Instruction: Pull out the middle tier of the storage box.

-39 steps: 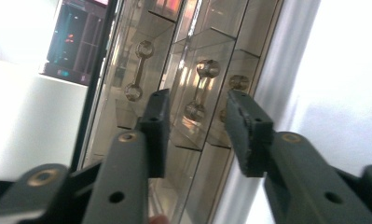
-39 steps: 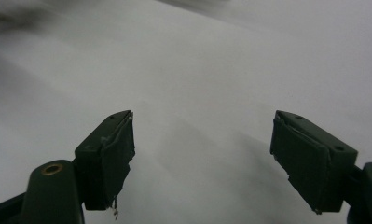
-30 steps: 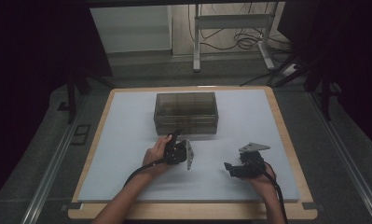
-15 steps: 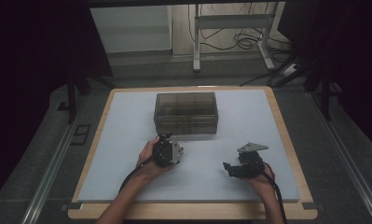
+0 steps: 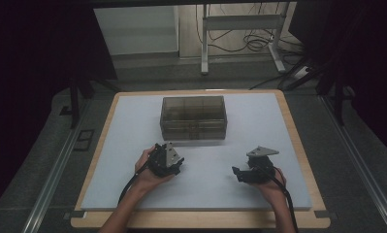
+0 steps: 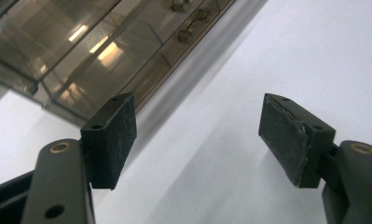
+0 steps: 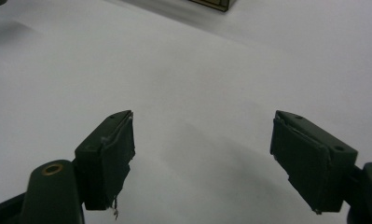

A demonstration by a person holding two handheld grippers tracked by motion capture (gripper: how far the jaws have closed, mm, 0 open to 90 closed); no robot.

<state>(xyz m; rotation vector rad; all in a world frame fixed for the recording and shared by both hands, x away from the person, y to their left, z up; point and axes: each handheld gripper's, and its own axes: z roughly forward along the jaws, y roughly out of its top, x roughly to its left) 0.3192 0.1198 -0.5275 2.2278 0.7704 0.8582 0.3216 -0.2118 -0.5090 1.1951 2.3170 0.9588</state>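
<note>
We hold the left tool (image 5: pixel 173 162), jaws just opened wide and empty, near the smoked-plastic box (image 5: pixel 193 118); the right tool (image 5: pixel 243 174) gapes empty.

I see a dim room: grey floor (image 5: pixel 45 145), a white metal stand (image 5: pixel 239 22) with loose cables (image 5: pixel 251 43) behind the wood-edged table (image 5: pixel 298 126).

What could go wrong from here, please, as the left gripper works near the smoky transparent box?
The left gripper has just been opening, jaws empty, beside the smoky transparent plastic drawer box. A crooked approach might shove the light box across the white table mat or miss its small knobs.
</note>
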